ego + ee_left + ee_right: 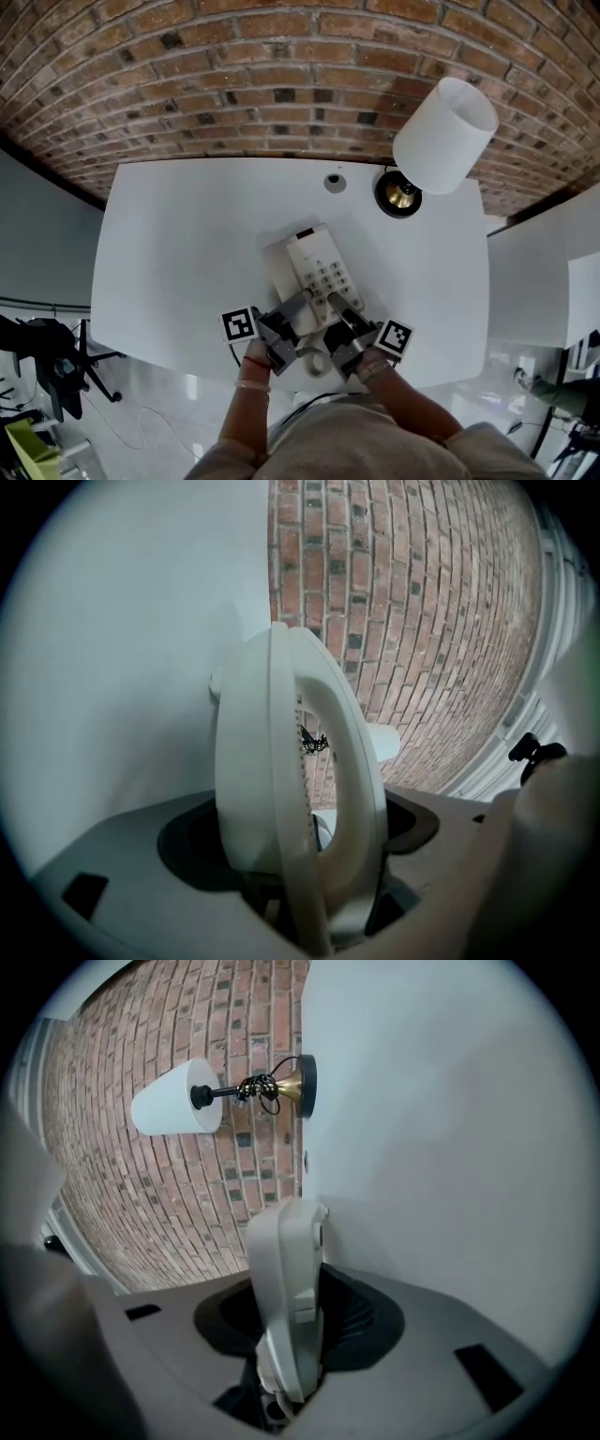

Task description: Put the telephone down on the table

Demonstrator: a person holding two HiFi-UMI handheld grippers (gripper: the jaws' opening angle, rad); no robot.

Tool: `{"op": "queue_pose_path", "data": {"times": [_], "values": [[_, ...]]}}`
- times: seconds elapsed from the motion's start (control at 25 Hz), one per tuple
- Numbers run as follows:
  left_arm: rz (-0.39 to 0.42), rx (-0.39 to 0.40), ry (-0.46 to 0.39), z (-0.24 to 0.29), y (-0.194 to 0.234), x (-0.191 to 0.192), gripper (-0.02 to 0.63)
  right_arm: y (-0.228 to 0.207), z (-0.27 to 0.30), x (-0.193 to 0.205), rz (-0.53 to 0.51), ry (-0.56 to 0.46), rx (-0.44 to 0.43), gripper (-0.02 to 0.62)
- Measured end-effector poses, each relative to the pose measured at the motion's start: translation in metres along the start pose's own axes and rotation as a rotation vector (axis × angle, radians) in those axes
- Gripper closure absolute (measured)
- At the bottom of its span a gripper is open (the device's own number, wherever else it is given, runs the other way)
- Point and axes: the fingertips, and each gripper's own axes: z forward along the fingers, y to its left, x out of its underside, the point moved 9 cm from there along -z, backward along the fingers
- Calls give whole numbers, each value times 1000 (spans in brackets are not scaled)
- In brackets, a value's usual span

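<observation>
A cream telephone point(314, 272) with a keypad and a handset on its left side sits between my two grippers, over the near middle of the white table point(187, 244). Whether it touches the tabletop I cannot tell. My left gripper point(298, 307) is shut on its near left edge, at the handset. In the left gripper view the telephone point(291, 808) stands edge-on, wedged between the jaws of that gripper point(300, 878). My right gripper point(339, 307) is shut on the near right edge. The right gripper view shows the telephone's body point(286, 1288) clamped in the right gripper point(291, 1363).
A lamp with a white shade point(445, 136) and a brass foot on a black base point(398, 194) stands at the table's far right, also seen as the lamp point(173, 1101). A round grommet point(335, 183) lies at the far middle. A brick wall point(234, 75) runs behind. A dark chair point(47, 361) stands on the floor at left.
</observation>
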Motion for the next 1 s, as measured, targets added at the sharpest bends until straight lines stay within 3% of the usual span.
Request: {"op": "queue_pose_path", "data": {"times": [0.6, 1.0], "values": [[69, -50, -61, -13, -11, -11, 198, 8, 24, -12, 7, -35, 20, 449], [402, -243, 15, -38, -28, 0, 198, 13, 46, -13, 7, -32, 45, 449]]}}
